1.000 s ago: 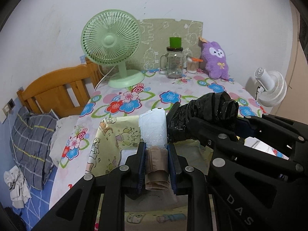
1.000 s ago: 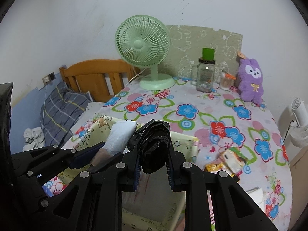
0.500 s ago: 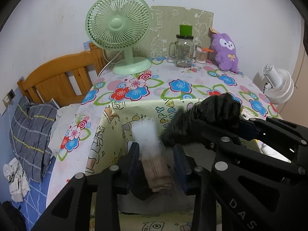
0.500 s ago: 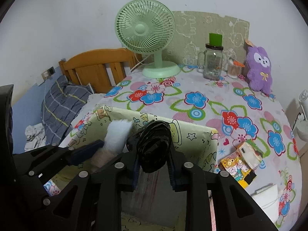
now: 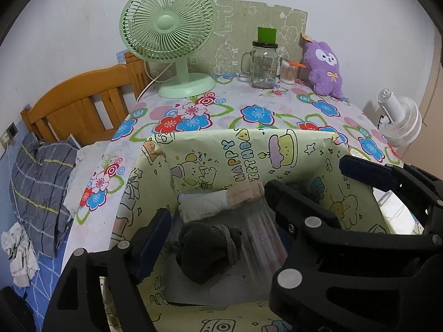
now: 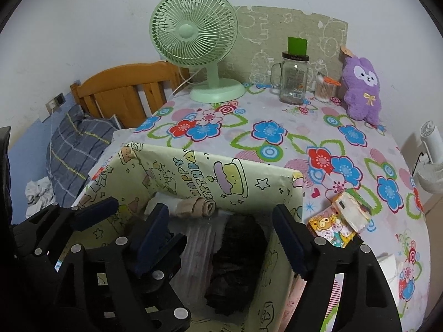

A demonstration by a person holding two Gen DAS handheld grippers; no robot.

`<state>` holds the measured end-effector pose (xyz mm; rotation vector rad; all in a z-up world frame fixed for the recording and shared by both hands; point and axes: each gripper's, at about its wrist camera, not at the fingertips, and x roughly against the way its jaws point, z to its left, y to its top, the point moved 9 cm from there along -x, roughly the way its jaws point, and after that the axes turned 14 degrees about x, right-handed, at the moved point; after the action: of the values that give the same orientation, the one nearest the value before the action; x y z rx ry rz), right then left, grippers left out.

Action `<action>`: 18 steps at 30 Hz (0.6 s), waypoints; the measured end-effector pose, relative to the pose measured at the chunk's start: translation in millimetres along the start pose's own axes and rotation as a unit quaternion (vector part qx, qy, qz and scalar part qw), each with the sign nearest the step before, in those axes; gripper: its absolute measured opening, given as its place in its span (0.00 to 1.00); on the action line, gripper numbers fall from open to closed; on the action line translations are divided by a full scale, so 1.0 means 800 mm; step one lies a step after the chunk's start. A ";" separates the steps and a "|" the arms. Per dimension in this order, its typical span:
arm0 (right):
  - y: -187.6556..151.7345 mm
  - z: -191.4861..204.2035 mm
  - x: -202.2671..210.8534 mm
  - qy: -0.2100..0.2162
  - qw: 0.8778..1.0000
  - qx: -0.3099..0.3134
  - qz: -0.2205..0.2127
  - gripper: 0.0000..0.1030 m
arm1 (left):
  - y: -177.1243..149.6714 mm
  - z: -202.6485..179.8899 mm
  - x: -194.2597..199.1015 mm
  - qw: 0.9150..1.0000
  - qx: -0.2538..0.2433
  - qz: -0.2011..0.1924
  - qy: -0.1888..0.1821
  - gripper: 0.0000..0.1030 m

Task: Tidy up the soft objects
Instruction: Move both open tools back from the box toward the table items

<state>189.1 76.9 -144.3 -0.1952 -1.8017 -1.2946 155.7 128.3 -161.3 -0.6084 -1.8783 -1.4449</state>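
A pale yellow birthday-print box [image 5: 243, 149] [image 6: 210, 171] stands open at the table's near edge. Inside lie a rolled beige-and-white cloth [image 5: 218, 202] [image 6: 196, 206], a dark rolled sock [image 5: 207, 251] and a black bundle [image 6: 238, 260]. My left gripper [image 5: 218, 235] is open and empty above the box, over the dark sock. My right gripper [image 6: 221, 238] is open and empty above the black bundle. A purple plush toy [image 5: 324, 69] [image 6: 361, 90] sits at the table's far right.
A green desk fan [image 5: 169, 41] [image 6: 196, 44], a glass jar with green lid [image 5: 264, 61] [image 6: 293, 74] and a cotton-swab cup [image 6: 324, 88] stand at the back. Small packets [image 6: 340, 218] lie right of the box. A wooden bed headboard [image 5: 77, 110] and pillow are left; a white fan [image 5: 398, 119] is right.
Both grippers have opened. The beige-and-white roll left my left gripper and the black bundle left my right gripper; both now lie in the box. Both grippers tilted down over it.
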 end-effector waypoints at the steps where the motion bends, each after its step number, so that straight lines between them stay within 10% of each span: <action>1: 0.000 0.000 0.001 -0.001 1.000 0.001 -0.001 0.79 | 0.000 -0.001 0.002 1.000 0.000 -0.001 -0.001 0.81; 18: 0.003 -0.016 0.045 -0.025 0.999 0.004 -0.030 0.82 | 0.003 -0.026 0.037 1.000 -0.008 -0.026 -0.006 0.90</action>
<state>176.0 54.5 -115.7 -0.1706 -1.8679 -1.3348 142.8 107.4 -134.4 -0.5797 -1.9069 -1.4938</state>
